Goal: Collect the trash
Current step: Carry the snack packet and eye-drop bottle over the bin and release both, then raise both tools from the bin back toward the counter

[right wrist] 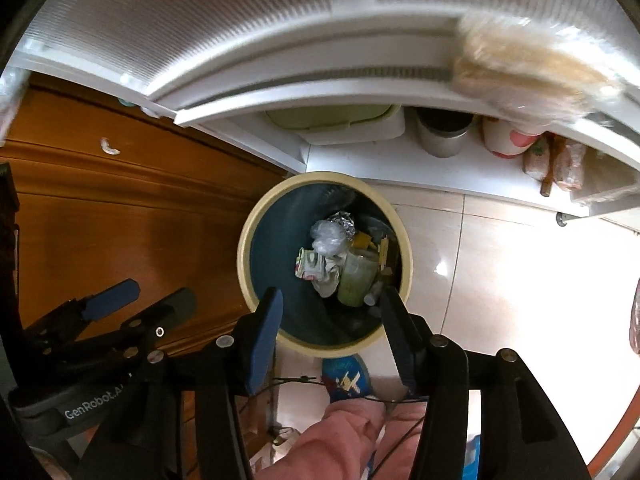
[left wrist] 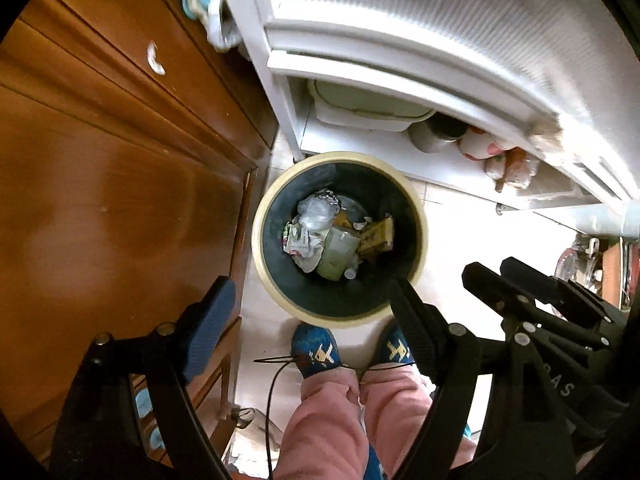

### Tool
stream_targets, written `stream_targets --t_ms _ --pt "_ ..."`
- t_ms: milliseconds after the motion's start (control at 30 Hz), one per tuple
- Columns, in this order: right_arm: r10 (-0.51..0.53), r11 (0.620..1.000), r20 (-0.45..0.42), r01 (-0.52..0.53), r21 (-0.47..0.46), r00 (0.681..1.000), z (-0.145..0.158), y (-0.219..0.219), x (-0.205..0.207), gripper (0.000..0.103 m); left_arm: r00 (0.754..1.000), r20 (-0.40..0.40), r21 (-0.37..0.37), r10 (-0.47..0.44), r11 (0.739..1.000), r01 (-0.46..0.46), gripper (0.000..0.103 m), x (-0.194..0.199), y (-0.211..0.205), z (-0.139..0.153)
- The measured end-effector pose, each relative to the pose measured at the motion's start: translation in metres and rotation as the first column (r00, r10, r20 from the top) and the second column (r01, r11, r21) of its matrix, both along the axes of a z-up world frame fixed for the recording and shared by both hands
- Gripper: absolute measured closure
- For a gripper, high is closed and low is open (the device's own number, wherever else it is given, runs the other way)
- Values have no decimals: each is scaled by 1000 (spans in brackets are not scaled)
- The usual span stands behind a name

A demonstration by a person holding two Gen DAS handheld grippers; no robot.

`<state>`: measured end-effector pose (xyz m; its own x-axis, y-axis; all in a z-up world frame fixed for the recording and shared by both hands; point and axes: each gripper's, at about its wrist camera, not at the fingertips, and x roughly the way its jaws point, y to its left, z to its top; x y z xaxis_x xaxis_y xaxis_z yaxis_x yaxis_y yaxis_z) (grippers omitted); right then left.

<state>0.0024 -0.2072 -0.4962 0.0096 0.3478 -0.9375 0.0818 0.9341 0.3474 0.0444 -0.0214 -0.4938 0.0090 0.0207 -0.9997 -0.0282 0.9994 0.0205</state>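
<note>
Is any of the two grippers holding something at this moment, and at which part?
Nothing is held. The left gripper and the right gripper are both open and empty above the trash bin; the trash lies inside it.

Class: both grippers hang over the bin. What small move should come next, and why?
Probably lift both away to fetch more. The left gripper and right gripper are open with nothing between their fingers, and trash already lies in the bin.

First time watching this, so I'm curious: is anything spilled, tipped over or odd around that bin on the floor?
Nothing stands out. The bin stands upright by the wooden cabinet, with the trash all inside it and none visible on the floor tiles around it.
</note>
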Motion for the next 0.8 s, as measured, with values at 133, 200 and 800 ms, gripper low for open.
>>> stream_targets --t_ms 133,200,800 --pt "-14 1000 9 14 3 1000 43 -7 -8 51 1000 17 -10 -24 1000 24 26 -5 -8 44" --pt "-16 1000 20 16 5 1000 67 -10 -11 51 999 28 -18 -35 999 36 26 -8 -12 71" --pt "14 1000 217 -12 -12 976 319 -20 -40 50 945 231 -72 -231 965 253 26 -23 -37 328"
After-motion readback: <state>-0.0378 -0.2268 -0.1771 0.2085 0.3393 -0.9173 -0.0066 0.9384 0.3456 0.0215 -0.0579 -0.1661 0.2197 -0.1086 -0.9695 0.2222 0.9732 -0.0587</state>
